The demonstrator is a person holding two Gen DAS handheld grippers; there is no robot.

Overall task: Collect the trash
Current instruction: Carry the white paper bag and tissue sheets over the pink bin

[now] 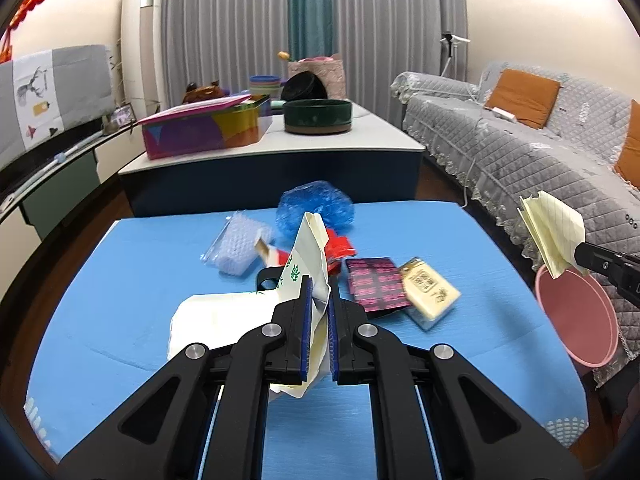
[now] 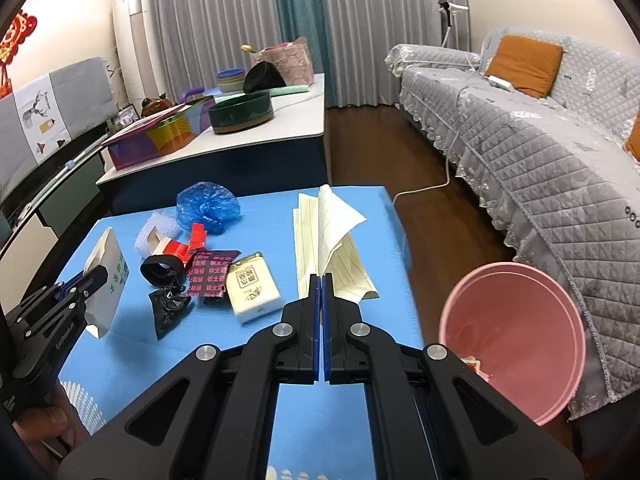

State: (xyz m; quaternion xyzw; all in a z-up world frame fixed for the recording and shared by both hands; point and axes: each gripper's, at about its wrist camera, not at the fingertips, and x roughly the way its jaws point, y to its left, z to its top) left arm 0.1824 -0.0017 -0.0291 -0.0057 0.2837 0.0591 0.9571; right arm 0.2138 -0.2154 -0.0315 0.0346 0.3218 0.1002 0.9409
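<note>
On the left, the left gripper has its jaws pinching a white paper bag with green print, which is lifted clear of the blue table. In the right wrist view the same bag hangs at the table's left edge, with a hand below it on the handle. Toward the middle of the table lies the loose trash: a clear bubble-wrap piece, a crumpled blue plastic bag, red wrapper scraps, a black band, a crumpled black wrapper, a dark packet with pink print and, touching it, a cream-coloured box. Further right, the right gripper has its jaws pressed together on a folded sheet of lined yellow paper, held above the table's right side. At the far right a pink bin stands on the floor between the table and the grey sofa, with a few scraps in it.
</note>
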